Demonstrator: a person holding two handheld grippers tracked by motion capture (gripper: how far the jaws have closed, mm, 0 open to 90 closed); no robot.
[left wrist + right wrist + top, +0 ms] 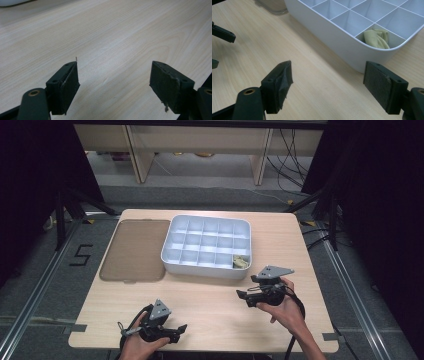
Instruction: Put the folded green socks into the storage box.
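We note the right hand-held gripper (243, 298) near the bench's (215, 305) front right, jaws spread wide with nothing between them, just in front of the white divided tray (172, 255). A yellow-green cloth (376, 37) lies in the tray's front right corner compartment. The left hand-held gripper (182, 332) sits at the front left edge, jaws apart, empty; a brown lid (135, 250) lies left of the tray.

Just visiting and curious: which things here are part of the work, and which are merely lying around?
In use:
white divided tray
folded yellowish cloth in its corner compartment
right gripper, open
left gripper, open

Lying about:
brown translucent lid beside the tray
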